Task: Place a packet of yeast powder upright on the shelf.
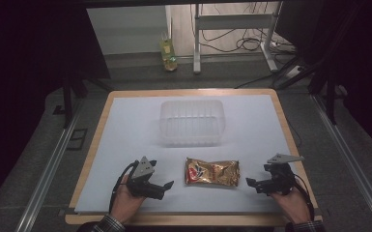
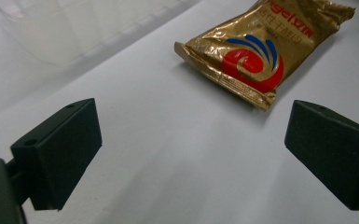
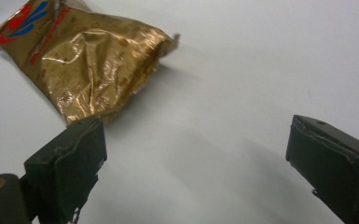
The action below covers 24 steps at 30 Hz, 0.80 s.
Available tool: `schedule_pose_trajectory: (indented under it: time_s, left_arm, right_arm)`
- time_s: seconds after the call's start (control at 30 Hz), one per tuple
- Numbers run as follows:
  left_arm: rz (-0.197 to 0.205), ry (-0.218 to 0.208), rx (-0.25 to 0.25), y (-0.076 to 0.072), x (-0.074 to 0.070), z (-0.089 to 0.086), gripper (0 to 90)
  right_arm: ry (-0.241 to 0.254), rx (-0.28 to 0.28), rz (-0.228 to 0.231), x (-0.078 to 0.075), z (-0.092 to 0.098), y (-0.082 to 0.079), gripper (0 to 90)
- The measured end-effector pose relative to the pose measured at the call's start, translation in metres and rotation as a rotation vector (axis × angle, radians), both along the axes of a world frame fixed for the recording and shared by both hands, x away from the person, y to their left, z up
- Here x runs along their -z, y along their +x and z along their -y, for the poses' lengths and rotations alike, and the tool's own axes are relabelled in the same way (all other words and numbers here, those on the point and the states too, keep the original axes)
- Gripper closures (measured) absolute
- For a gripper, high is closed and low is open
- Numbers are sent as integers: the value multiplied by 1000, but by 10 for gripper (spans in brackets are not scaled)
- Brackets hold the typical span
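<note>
On my white table (image 1: 125, 125) a clear plastic tub (image 1: 192, 122) sits toward the far side — I see nothing in it. Nearer me lies a crinkled gold snack packet (image 1: 212, 172) with a red-and-blue swirl, flat between my left gripper (image 1: 166, 185) and right gripper (image 1: 249, 182) — both gaping wide, holding nothing.

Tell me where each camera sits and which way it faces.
High view: above the person's side, looking forward and down on the table; shows both hands, the left gripper, the right gripper, the clear tub.
Left gripper view: along its open jaws toward the gold packet.
Right gripper view: along its open jaws toward the packet's other end.
All three share the packet.
</note>
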<state>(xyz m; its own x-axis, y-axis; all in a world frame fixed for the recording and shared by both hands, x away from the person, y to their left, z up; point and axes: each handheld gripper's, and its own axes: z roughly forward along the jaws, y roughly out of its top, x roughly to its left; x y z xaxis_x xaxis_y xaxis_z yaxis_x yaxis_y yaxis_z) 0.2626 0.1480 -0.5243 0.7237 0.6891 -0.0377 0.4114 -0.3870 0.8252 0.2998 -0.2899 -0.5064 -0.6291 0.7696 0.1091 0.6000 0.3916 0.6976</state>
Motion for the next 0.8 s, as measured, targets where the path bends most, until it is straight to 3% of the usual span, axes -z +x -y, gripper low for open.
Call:
schedule_pose_trajectory:
  time_s: [0.2,0.67,0.8]
  left_arm:
    - [-13,4,9,1,0,1,45]
    - [-17,-2,13,1,-1,1,37]
    - [-17,-5,22,0,-2,3,44]
  right_arm:
    - [-62,-22,47,2,-5,-3,11]
    - [-75,-26,48,4,-5,-3,3]
    - [-60,-18,63,4,-6,-4,1]
